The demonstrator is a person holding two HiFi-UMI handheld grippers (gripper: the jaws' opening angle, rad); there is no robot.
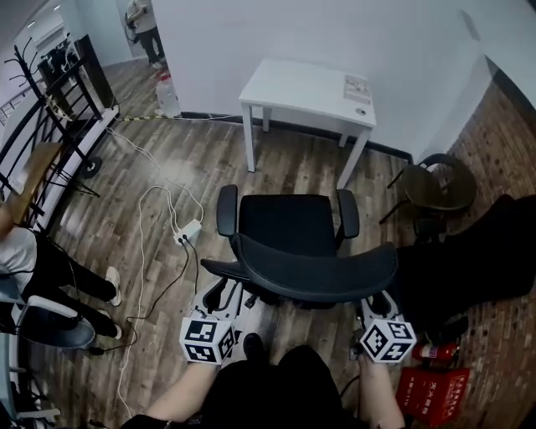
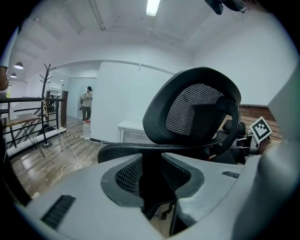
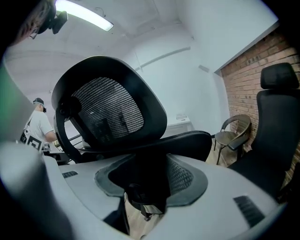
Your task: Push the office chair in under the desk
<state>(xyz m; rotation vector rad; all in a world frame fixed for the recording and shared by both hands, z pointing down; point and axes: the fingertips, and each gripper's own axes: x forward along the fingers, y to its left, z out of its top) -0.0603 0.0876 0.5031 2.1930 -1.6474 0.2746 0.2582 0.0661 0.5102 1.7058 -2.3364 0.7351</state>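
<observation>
Left tool [image 1: 228,295]: held behind the office chair [image 1: 310,268], at the left end of its backrest. The jaws are closed against a dark upright part of the chair's frame. Right tool [image 1: 378,300]: held behind the right end of the backrest. The jaws stand apart around a dark frame part. Left forearm [image 1: 180,394] and right forearm [image 1: 377,398]: both extend forward towards the chair, roughly parallel.

Wood plank floor [image 1: 293,167], white walls [image 1: 201,50], brick wall [image 3: 239,79], coat rack [image 2: 46,93], ceiling strip light [image 2: 152,7]

Black office chair [image 1: 293,224] before white desk [image 1: 303,87]
</observation>
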